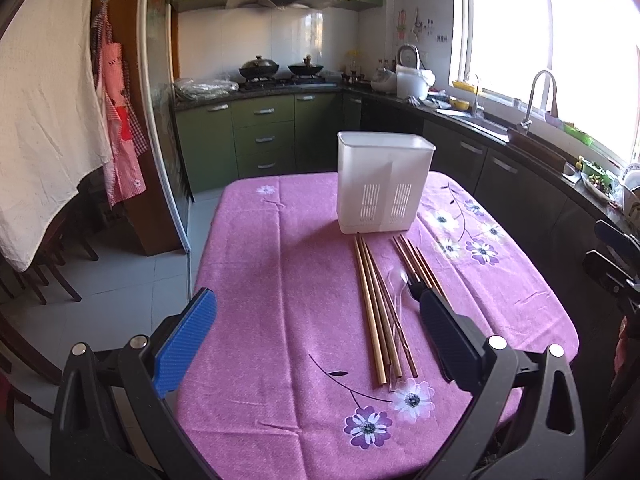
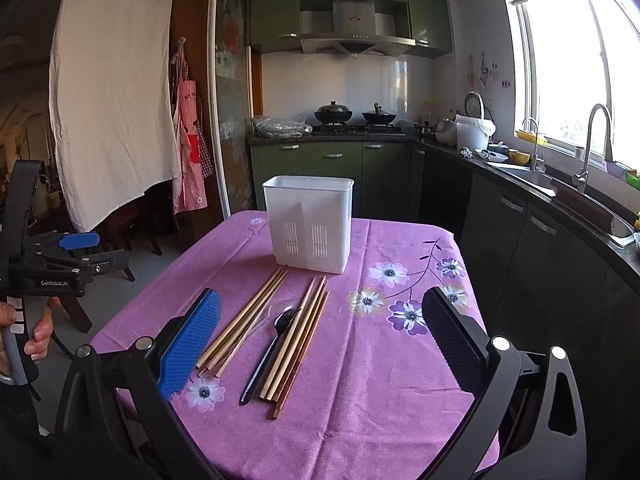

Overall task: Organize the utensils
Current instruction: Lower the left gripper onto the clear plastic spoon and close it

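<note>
Nothing sorted yet: chopsticks (image 2: 256, 320) and spoons (image 2: 268, 356) lying mid-counter before the empty holder (image 2: 310, 224) near the far edge, both tools (image 1: 316, 336) (image 2: 320, 344) spread wide, holding nothing.

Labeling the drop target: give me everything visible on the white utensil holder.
The white utensil holder is a tall rectangular bin of what looks like translucent plastic, open at the top, with a central divider showing through its front wall and two panels of vertical drain slots low on that wall. It stands upright on the pink floral tablecloth toward the table's far end. It looks empty, though its floor is hidden. The chopsticks' far tips end just short of its base.
</note>
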`<control>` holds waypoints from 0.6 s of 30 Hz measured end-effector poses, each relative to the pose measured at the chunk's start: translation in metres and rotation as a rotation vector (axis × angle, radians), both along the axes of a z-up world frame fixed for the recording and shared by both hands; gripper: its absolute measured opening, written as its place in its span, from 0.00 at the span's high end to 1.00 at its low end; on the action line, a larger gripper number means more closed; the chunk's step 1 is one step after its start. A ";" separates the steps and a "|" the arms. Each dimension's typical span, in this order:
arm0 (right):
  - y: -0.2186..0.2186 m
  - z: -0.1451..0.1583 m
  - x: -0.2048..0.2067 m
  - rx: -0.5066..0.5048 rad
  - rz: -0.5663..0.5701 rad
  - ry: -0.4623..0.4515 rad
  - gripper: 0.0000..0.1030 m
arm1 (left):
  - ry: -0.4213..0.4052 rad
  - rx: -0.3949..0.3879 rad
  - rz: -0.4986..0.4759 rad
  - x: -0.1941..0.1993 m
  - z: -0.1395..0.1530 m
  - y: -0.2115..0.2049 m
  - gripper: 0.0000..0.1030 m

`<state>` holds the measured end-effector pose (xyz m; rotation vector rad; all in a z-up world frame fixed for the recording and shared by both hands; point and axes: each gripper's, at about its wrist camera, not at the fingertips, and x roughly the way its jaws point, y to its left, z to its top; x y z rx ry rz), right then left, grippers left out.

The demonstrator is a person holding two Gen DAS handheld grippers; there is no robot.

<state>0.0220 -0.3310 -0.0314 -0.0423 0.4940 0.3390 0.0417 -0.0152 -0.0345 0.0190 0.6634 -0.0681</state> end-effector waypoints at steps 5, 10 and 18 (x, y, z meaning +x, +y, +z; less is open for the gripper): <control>-0.001 -0.014 0.049 -0.036 -0.017 0.123 0.04 | 0.127 -0.032 -0.064 0.045 -0.018 -0.014 0.06; -0.008 -0.025 0.083 -0.059 -0.052 0.177 0.09 | 0.246 -0.017 -0.136 0.090 -0.040 -0.043 0.16; -0.013 -0.041 0.102 -0.062 -0.061 0.227 0.29 | 0.442 -0.002 -0.244 0.134 -0.082 -0.088 0.60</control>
